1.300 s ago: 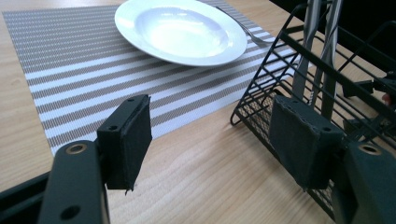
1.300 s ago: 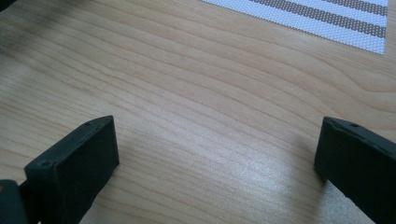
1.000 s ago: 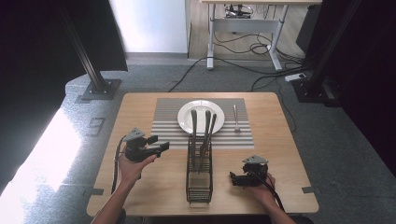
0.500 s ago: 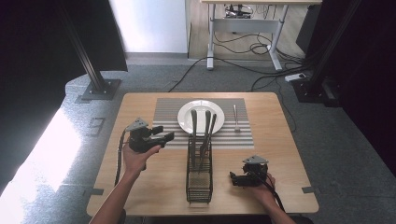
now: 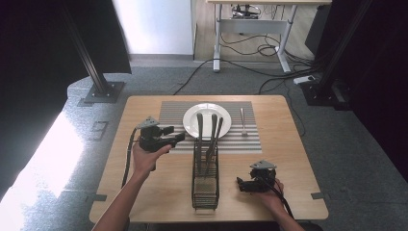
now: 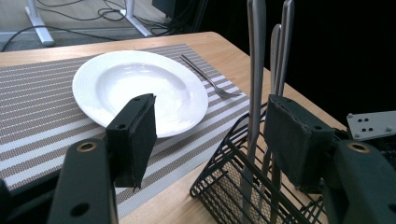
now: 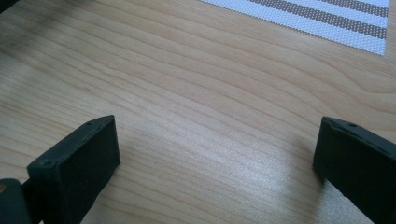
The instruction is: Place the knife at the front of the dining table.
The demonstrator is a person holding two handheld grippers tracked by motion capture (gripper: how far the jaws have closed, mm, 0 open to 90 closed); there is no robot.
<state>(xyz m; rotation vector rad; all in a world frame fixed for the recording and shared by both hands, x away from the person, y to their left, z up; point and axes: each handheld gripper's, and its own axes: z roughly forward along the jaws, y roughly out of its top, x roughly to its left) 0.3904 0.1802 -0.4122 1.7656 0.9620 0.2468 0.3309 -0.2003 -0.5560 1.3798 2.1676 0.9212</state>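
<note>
The left hand-held gripper hovers over the striped mat's left part, jaws spread wide and holding nothing, pointed toward the wire basket with its upright utensils. The basket stands mid-counter just before the white plate. At the right, the right hand-held gripper rests low on the counter, jaws wide and empty.

In the high view the worktop fills the lower middle of the frame. A placemat lies along its upper edge, with a plate on it at centre and a fork right of the plate. Below the plate stands a wire basket holding three utensils.
</note>
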